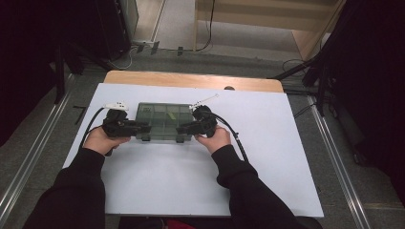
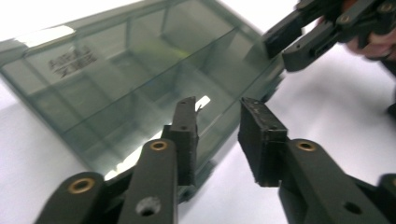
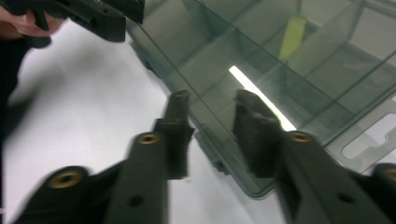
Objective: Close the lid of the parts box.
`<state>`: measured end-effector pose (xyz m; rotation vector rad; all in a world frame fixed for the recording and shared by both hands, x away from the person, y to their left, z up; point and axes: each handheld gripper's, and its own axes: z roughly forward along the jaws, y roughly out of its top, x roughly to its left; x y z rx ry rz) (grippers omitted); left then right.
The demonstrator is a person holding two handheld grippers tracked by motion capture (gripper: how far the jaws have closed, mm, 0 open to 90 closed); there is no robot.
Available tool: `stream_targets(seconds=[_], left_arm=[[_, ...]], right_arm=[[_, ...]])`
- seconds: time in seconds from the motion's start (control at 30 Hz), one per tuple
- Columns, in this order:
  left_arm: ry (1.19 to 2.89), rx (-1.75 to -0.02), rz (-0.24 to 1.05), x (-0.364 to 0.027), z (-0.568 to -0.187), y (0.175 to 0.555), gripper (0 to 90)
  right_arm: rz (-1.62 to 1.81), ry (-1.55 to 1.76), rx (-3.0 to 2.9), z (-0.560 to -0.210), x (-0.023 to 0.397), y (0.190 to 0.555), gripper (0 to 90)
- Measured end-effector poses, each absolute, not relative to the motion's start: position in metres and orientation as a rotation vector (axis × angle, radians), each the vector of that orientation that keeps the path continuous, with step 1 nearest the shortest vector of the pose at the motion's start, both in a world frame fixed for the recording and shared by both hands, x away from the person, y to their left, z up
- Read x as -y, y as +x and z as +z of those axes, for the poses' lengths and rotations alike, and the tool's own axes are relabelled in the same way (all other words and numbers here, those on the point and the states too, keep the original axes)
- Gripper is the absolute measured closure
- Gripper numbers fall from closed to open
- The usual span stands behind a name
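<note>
The compartment box (image 1: 165,121) lies between the left tongs (image 1: 143,128) and right tongs (image 1: 184,129).

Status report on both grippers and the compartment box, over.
Left gripper and right gripper open at the near edge of the translucent grey-green plastic compartment box, lid closed, flat on white table. Nothing in the way.

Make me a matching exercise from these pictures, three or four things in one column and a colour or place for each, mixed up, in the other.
Things:
1. compartment box
2. table top
3. left gripper
4. strip inside the box

Descriptions:
a. yellow-green
b. white
c. smoky see-through grey
d. black, at the box's left end

Pairs: 1-c, 2-b, 3-d, 4-a
</note>
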<state>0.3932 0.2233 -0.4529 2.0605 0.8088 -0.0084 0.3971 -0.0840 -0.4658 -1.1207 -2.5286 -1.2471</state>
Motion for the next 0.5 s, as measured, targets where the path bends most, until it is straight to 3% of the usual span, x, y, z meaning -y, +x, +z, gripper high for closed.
stream_targets(seconds=[0.2, 0.33, 0.5], left_arm=[[2.059, -0.778, -0.008, -0.218, -0.444, 0.383, 49.6], [2.059, -0.786, -0.018, -0.216, -0.441, 0.38, 38.7], [2.06, -0.776, 0.01, -0.21, -0.441, 0.372, 32.7]], right_arm=[[-1.342, -1.041, 2.578, -0.451, 0.092, 0.385, 41.2], [-1.373, -1.016, 2.574, -0.446, 0.097, 0.375, 36.6], [-1.367, -0.976, 2.586, -0.45, 0.103, 0.368, 29.2]])
